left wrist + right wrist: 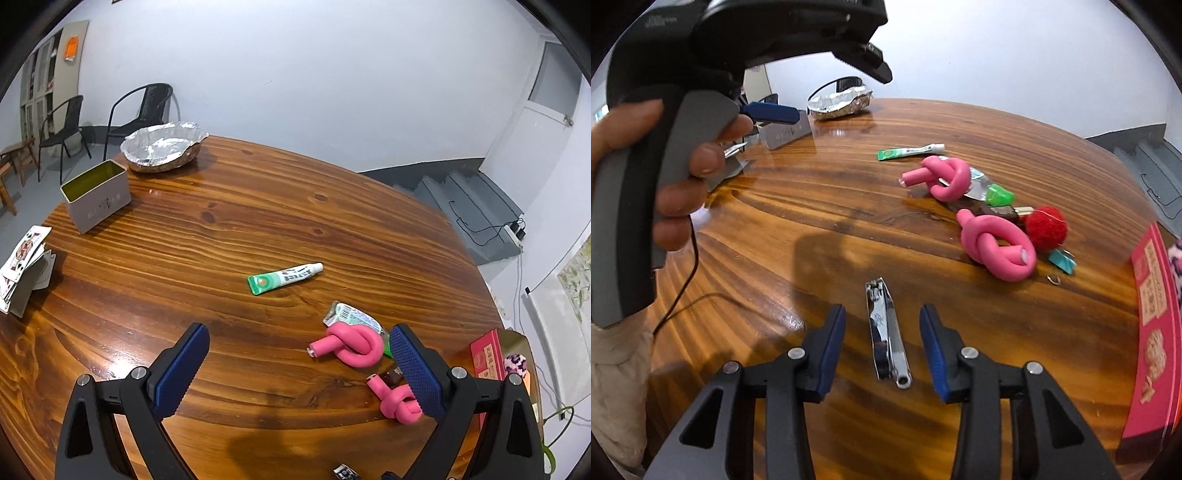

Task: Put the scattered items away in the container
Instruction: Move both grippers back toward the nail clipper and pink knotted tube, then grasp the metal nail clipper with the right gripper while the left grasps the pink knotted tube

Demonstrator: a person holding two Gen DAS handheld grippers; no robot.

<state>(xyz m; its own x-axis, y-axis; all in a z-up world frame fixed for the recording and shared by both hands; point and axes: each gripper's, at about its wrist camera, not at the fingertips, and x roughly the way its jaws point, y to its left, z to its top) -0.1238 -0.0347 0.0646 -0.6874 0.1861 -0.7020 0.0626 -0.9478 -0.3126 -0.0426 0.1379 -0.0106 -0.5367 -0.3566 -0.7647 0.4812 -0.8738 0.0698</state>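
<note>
My right gripper [882, 325] is open low over the wooden table [812, 221], with a metal nail clipper [886, 332] lying between its fingers. My left gripper [299, 354] is open and empty above the table. An open grey tin [96, 195] stands at the far left. A green-and-white tube [284, 277] lies mid-table. Two pink knotted foam rods [349, 345] [397, 400] lie by a crumpled packet [349, 314]. In the right wrist view the rods [945, 177] [997, 245] lie by a red pompom [1046, 225].
A foil-lined bowl [164, 146] sits at the far table edge. Playing cards [22, 266] lie at the left edge. A red box [1152, 332] lies at the right edge. The person's hand holds the left gripper's handle [646, 184]. Chairs [140, 110] stand beyond the table.
</note>
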